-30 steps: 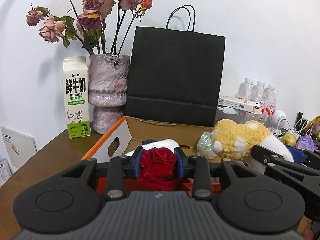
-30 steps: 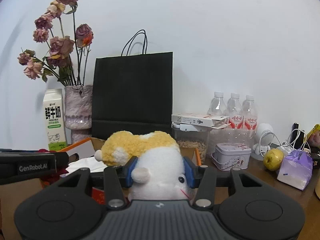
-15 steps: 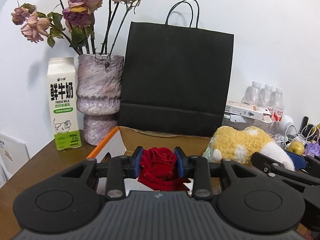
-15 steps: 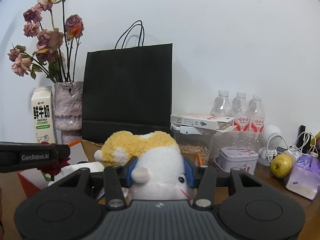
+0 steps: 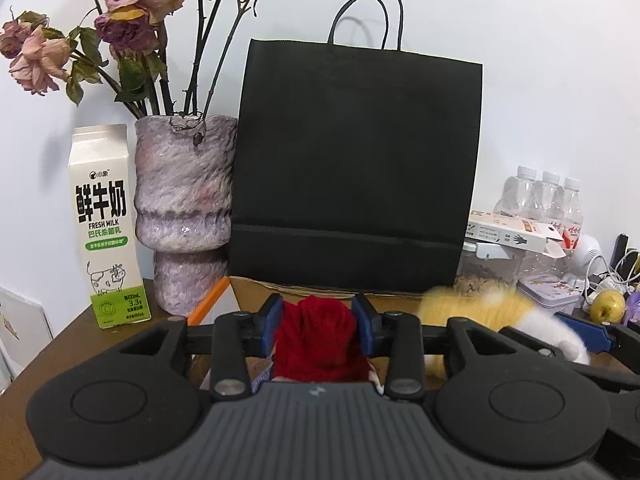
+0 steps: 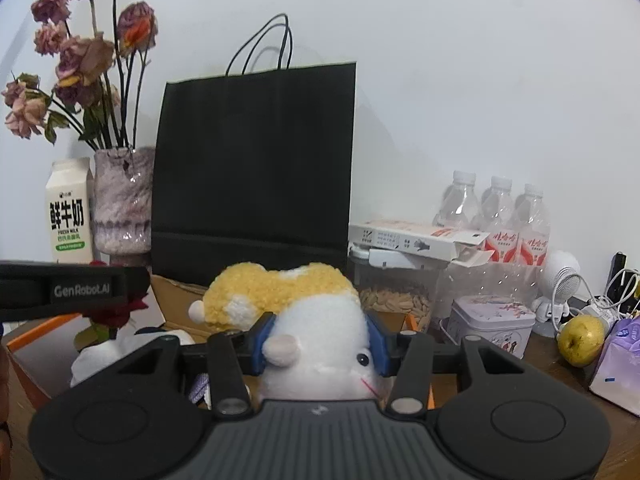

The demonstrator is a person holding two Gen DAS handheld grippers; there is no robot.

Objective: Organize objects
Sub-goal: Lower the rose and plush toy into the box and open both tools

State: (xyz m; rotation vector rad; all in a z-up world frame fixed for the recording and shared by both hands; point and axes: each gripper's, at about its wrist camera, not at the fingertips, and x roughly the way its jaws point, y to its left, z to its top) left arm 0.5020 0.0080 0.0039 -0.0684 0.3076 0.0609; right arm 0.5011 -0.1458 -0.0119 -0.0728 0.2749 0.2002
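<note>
A black paper bag (image 5: 356, 160) stands against the wall behind an open cardboard box (image 5: 320, 294), flanked by a vase (image 5: 184, 208) of dried roses and a milk carton (image 5: 105, 228). Above the box, the right gripper (image 6: 319, 340) clamps a yellow-and-white plush hamster (image 6: 296, 304) between its blue pads. To its left, the left gripper (image 5: 319, 326) pinches a red rose (image 5: 316, 336).

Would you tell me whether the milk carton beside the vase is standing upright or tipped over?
Upright. The milk carton stands on its base on the table, gabled top up and label reading level, beside the vase.
</note>
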